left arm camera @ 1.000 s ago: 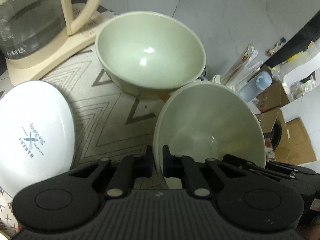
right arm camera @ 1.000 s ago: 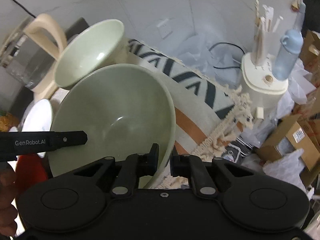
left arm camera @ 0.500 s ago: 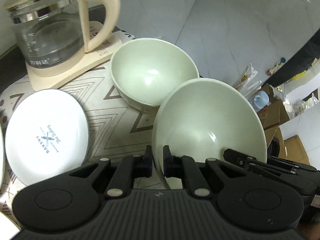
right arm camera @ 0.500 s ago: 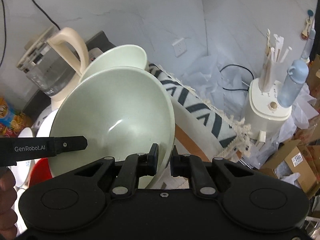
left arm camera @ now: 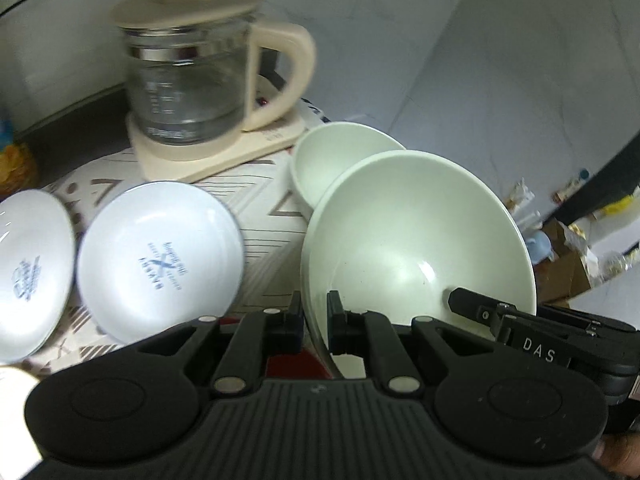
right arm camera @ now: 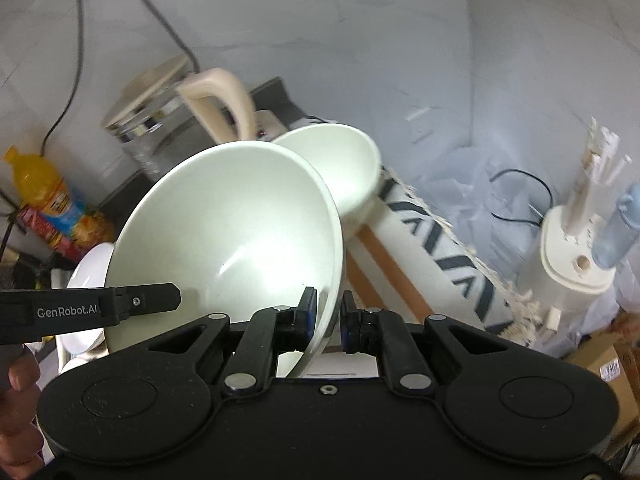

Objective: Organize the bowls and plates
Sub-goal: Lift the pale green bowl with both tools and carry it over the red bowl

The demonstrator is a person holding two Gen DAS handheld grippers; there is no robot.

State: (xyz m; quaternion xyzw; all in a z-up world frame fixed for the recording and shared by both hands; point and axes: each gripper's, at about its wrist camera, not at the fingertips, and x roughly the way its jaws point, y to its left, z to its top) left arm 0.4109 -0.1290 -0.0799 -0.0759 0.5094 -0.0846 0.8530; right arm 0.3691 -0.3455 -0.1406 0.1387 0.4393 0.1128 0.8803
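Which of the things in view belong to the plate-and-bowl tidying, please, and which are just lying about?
Part of the job: held green bowl, gripped by left gripper and right gripper; second green bowl; two white plates.

Lying about: glass kettle, juice bottle, blue bottle.

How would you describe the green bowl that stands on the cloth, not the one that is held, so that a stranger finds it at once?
Start at the glass kettle on its cream base at the back of the patterned cloth. Just right of that base stands a pale green bowl, deep and empty. Unlike the same-coloured held bowl in front, no tongs grip it, and the two white plates to the left are shallow and printed.
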